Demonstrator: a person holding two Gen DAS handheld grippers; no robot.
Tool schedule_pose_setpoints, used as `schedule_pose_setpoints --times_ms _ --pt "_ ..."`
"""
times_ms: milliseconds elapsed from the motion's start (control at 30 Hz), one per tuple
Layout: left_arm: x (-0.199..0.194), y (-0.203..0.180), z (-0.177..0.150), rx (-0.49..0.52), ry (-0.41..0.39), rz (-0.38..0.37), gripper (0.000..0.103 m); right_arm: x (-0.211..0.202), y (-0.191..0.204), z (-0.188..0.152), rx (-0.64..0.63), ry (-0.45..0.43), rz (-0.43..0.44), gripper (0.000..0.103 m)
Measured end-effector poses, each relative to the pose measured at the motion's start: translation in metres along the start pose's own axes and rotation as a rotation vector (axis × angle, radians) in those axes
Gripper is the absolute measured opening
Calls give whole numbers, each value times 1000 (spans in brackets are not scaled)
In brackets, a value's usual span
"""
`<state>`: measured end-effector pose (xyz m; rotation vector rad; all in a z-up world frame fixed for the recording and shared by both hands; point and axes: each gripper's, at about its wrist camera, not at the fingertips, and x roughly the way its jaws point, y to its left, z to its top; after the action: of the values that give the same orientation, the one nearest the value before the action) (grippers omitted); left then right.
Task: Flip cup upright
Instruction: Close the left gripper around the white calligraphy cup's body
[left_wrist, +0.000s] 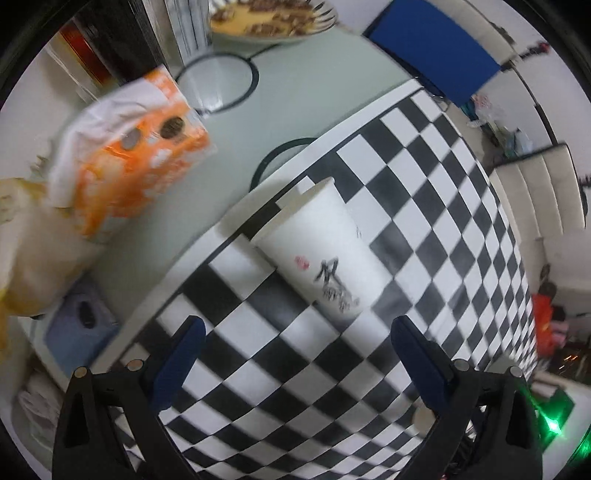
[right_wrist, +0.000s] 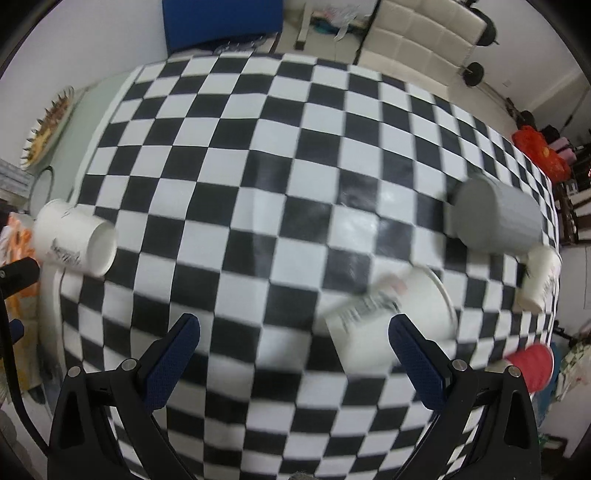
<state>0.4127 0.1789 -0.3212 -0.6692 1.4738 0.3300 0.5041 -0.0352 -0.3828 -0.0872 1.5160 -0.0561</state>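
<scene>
A white paper cup (left_wrist: 325, 251) with black brush print lies on its side on the checkered cloth (left_wrist: 424, 192), just ahead of my open, empty left gripper (left_wrist: 295, 336). The same cup shows at the far left of the right wrist view (right_wrist: 74, 238). Another white printed cup (right_wrist: 391, 317) lies on its side, blurred, just ahead and right of centre of my open, empty right gripper (right_wrist: 293, 332). A third white cup (right_wrist: 539, 280) lies at the right edge. A grey cup (right_wrist: 495, 218) lies on its side beyond it.
An orange and white packet (left_wrist: 129, 158), a patterned plate (left_wrist: 273, 18) and a blue box (left_wrist: 81, 328) sit on the bare table left of the cloth. A red cup (right_wrist: 532, 365) is at the cloth's right edge. A white sofa (right_wrist: 417, 33) stands beyond the table.
</scene>
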Motion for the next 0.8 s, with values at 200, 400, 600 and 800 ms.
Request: schedule_pose_setpoints --times_ms 200,400,600,800 --pt "24 4 20 -112 64 -92 102 25 22 33 -50 34 -34 103" --pt "34 7 36 -132 50 -84 80 35 31 46 -63 50 -46 103" --pt "33 -14 40 57 -18 36 71 37 32 49 -62 54 -52 103" --pt "24 -42 26 307 -82 154 69 29 33 44 -57 49 -52 103"
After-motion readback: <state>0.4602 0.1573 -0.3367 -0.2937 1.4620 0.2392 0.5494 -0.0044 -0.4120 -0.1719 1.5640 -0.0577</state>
